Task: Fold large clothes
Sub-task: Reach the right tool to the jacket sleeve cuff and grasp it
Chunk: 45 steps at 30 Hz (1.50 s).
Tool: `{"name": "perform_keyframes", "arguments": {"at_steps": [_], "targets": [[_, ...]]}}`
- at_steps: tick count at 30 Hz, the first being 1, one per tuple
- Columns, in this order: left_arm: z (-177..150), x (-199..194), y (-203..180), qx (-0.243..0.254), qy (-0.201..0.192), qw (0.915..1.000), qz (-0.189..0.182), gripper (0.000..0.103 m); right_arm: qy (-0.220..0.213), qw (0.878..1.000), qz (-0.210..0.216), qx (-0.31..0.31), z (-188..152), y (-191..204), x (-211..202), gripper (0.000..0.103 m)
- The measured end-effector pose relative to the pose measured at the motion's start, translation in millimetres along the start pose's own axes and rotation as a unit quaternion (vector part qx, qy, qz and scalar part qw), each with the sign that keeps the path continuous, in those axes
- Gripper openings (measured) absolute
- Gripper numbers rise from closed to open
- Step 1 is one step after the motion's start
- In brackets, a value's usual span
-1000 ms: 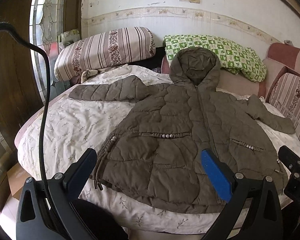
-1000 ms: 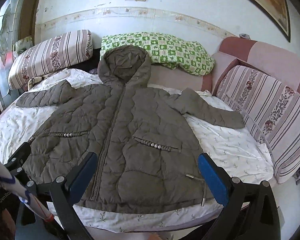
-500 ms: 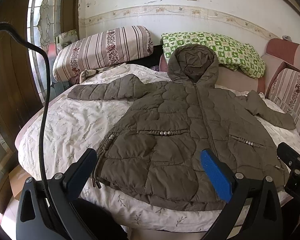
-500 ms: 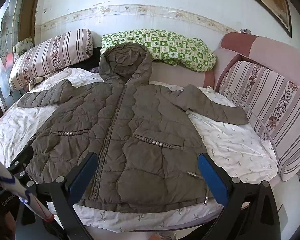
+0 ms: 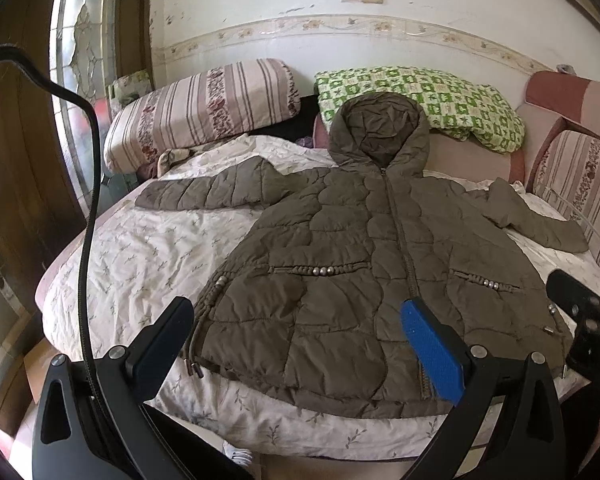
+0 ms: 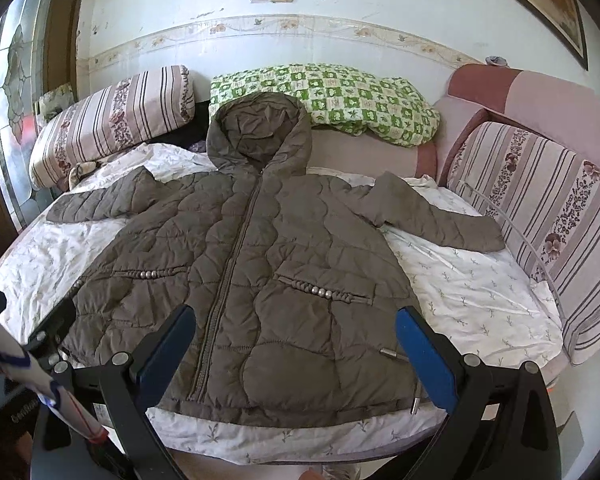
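Fingers spread wide and empty, our left gripper [image 5: 296, 328] and right gripper [image 6: 296, 334] hover at the bottom of each frame above the hem of the olive quilted hooded jacket [image 5: 340, 248], which lies flat, zipped, mid-frame on the white leaf-print bedsheet [image 5: 140, 248]; striped pillow [image 5: 204, 108] upper left.
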<state>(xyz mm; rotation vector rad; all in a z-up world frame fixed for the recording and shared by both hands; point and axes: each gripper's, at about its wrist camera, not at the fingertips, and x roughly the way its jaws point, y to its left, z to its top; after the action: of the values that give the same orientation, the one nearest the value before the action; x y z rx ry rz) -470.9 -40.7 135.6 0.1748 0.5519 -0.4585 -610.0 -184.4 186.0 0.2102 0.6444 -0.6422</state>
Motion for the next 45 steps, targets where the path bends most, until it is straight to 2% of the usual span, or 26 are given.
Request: {"name": "perform_keyframes", "arguments": {"at_steps": [5,8,13,16,19,23,25,29,31,33,34,35,38,41,45], "targets": [[7,17,-5,0.005,0.006,0.9999,-0.012,0.103,0.013,1.000,0.009,0.010,-1,-5,15,0.102],[17,34,-12,0.019,0.001,0.9996,-0.019,0.103,0.038,0.998,0.047,0.022,-2,-15,33,0.102],[63,82,-30,0.046,-0.023,0.9983,-0.026,0.103,0.089,0.988,0.094,0.088,3,-65,77,0.101],[89,124,-47,0.055,-0.010,0.9973,-0.048,0.103,0.111,0.975,0.103,0.162,17,-122,108,0.101],[91,171,-53,0.037,0.025,0.9959,-0.078,0.103,0.111,0.962,0.092,0.232,33,-188,139,0.101],[75,196,-46,0.028,0.057,0.9942,-0.087,0.103,0.119,0.921,0.114,0.353,33,-282,186,0.098],[77,200,-44,0.022,0.059,0.9930,-0.100,0.103,0.120,0.911,0.099,0.382,31,-314,201,0.092],[79,209,-42,0.023,0.065,0.9928,-0.099,0.103,0.099,0.902,0.029,0.419,39,-376,227,0.089],[79,216,-43,0.021,0.074,0.9916,-0.103,0.103,0.091,0.895,0.010,0.436,42,-400,242,0.087],[79,221,-43,0.019,0.081,0.9911,-0.104,0.103,0.085,0.885,-0.001,0.458,41,-422,258,0.074],[79,222,-43,0.019,0.083,0.9910,-0.104,0.103,0.078,0.875,-0.005,0.478,39,-435,266,0.065],[79,224,-44,0.018,0.084,0.9909,-0.104,0.103,0.083,0.870,-0.016,0.485,39,-444,276,0.055],[79,230,-45,0.019,0.089,0.9906,-0.103,0.103,0.080,0.872,-0.033,0.481,39,-460,294,0.053],[78,233,-45,0.019,0.092,0.9903,-0.102,0.103,0.070,0.868,-0.049,0.490,40,-469,309,0.053],[77,236,-45,0.021,0.093,0.9904,-0.100,0.103,0.081,0.862,-0.085,0.493,39,-483,335,0.053]]}}
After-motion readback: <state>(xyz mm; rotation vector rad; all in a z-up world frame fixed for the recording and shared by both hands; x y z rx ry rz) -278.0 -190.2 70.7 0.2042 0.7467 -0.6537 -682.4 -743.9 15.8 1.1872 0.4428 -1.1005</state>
